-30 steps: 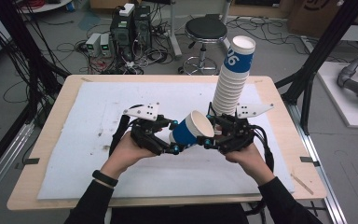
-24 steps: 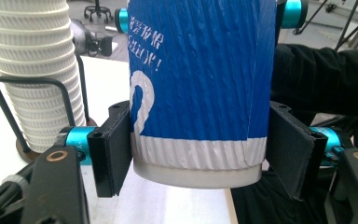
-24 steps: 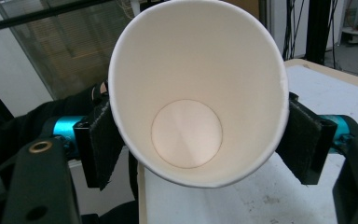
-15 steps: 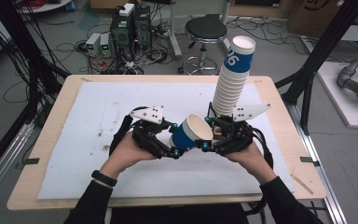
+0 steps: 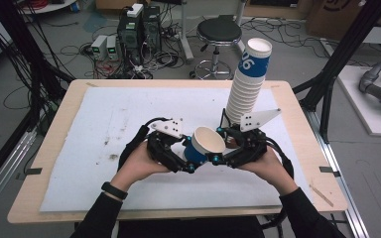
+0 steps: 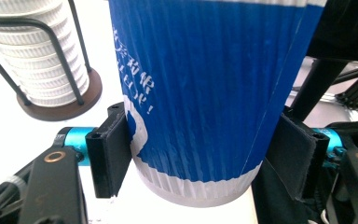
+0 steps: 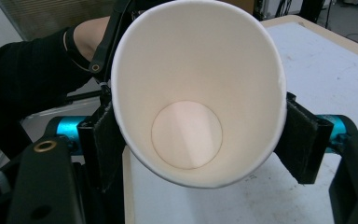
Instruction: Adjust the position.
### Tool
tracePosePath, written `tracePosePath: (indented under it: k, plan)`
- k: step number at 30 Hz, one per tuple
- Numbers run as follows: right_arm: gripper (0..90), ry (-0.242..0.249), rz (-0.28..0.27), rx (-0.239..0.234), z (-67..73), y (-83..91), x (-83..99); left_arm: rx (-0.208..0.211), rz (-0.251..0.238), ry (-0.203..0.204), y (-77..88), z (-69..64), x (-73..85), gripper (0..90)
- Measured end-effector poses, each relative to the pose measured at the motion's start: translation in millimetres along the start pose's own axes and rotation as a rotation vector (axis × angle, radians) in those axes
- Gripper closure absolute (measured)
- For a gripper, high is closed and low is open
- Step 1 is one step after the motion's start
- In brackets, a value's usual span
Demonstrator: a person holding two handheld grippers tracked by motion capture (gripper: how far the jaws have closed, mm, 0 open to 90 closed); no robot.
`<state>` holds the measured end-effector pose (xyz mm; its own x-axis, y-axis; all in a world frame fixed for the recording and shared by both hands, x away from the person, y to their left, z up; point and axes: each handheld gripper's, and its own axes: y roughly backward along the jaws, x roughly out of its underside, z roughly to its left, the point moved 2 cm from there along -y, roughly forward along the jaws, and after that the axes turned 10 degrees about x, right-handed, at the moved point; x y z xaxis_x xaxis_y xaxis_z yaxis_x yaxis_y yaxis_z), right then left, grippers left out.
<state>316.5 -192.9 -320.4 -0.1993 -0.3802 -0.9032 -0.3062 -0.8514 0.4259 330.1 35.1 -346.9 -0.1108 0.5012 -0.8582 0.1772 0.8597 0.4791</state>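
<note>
The desk bears 1 tall stack of cups at 1 o'clock of the hands. Just above the desk at centre, 1 blue paper cup lies tilted between 2 grippers: left gripper pinching its base end, right gripper jaws, which have just been closing, pinching its rim. Squeezing harder could crush the rim; uneven pulling could make it slip.

Showing: one loose blue paper cup; one tall stack of nested cups standing in one wire holder; two hand-held grippers, left hand-held gripper, right hand-held gripper; one white mat lying on one surface.
</note>
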Motion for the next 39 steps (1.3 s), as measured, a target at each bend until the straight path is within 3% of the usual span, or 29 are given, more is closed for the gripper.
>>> tracePosePath:
  k: [5, 7, 11, 19, 28, 39]
  plan:
    - [25.5, 0.007, 0.000, 0.004, 1.1, 0.7, -1.6, 0.010, -0.020, -0.001, -1.6, 0.1, 0.4, 29.8]
    - [22.8, -0.005, -0.007, 0.005, 1.4, 1.0, -2.1, 0.022, -0.056, 0.005, -1.8, 1.2, 1.1, 29.8]
    - [20.4, -0.014, -0.058, 0.020, 2.4, 2.7, -4.3, 0.045, -0.137, -0.004, -1.9, 2.4, 1.7, 29.7]
    - [19.1, -0.062, -0.157, -0.007, 2.8, 8.8, -7.3, 0.057, -0.236, -0.010, 2.8, 1.8, 0.8, 29.6]
    - [19.1, -0.146, -0.224, -0.061, -0.2, 6.0, -6.0, 0.060, -0.284, -0.019, -0.6, 2.1, 1.4, 29.6]
    - [21.4, -0.127, -0.220, -0.054, 2.1, 3.4, -5.9, 0.069, -0.294, -0.020, -5.0, 1.9, 2.4, 29.6]
